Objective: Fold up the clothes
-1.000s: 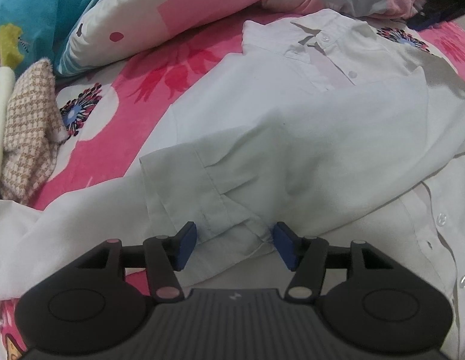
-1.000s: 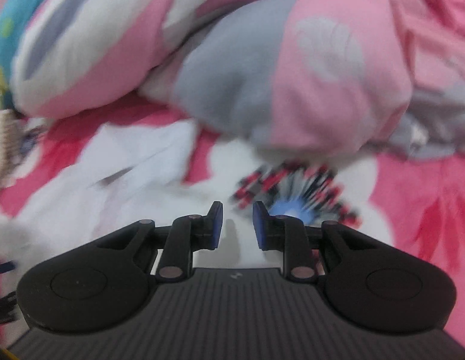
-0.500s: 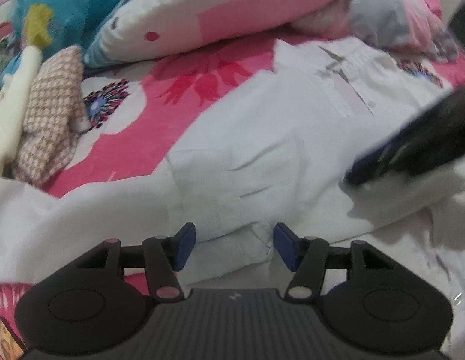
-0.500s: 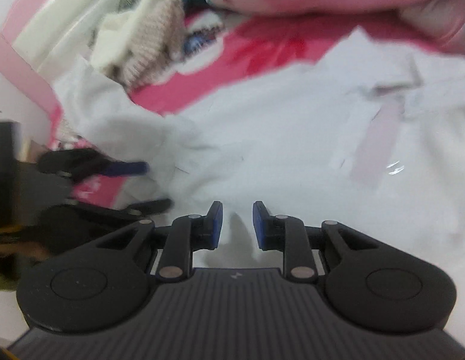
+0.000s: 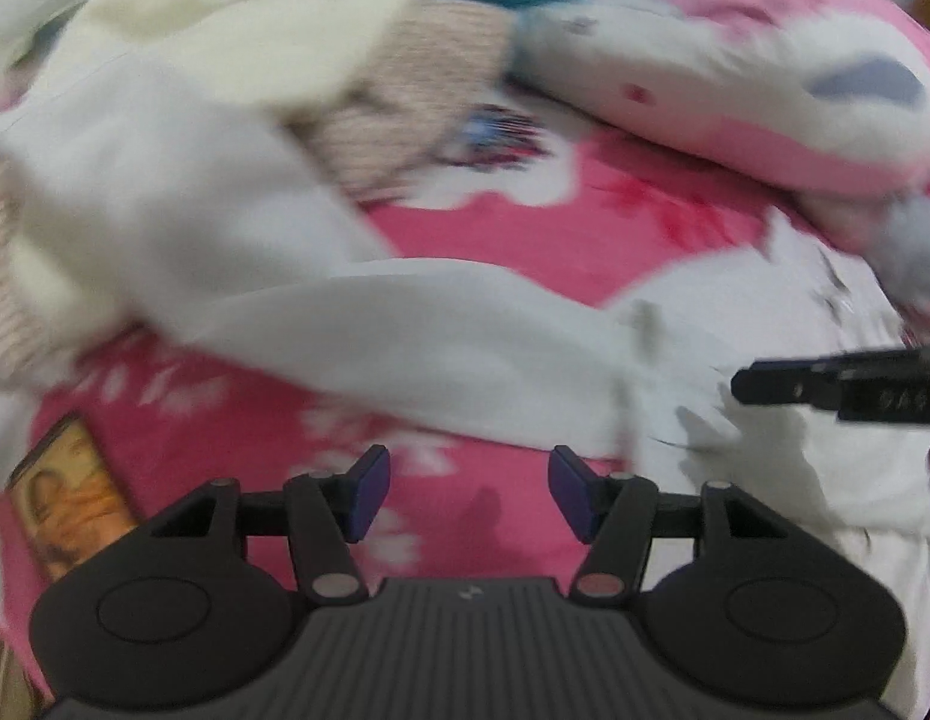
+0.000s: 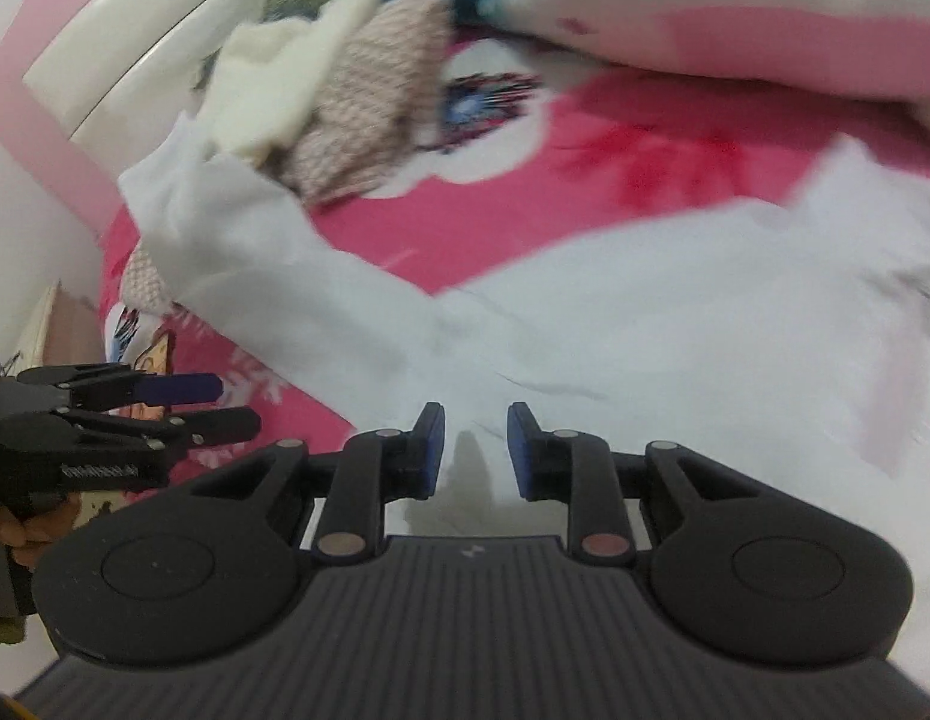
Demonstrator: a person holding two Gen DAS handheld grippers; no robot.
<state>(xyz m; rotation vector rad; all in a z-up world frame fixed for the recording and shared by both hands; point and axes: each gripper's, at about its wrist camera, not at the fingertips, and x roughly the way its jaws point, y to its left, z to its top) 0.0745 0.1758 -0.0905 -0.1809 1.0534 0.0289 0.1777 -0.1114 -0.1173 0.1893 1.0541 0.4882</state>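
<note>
My left gripper (image 5: 468, 495) hangs spread and empty above the pink floral bedsheet (image 5: 495, 240), just short of the white shirt's sleeve (image 5: 417, 348). My right gripper (image 6: 476, 450) is narrowly parted, pinching nothing, over the white shirt (image 6: 675, 324) spread on the bed. A checked garment (image 6: 369, 102) lies beyond, near the pillow (image 6: 735, 6).

Open pink bedsheet (image 5: 465, 240) lies at twelve o'clock of the left gripper (image 5: 465, 495), whose jaws stand apart with nothing between. The white shirt's sleeve (image 5: 405, 336) crosses that path. At eleven o'clock a heap of checked and cream clothes (image 5: 405, 90) blocks the way; a pillow (image 5: 735, 78) walls off one o'clock. The right gripper (image 5: 825, 384) intrudes at three o'clock.
</note>
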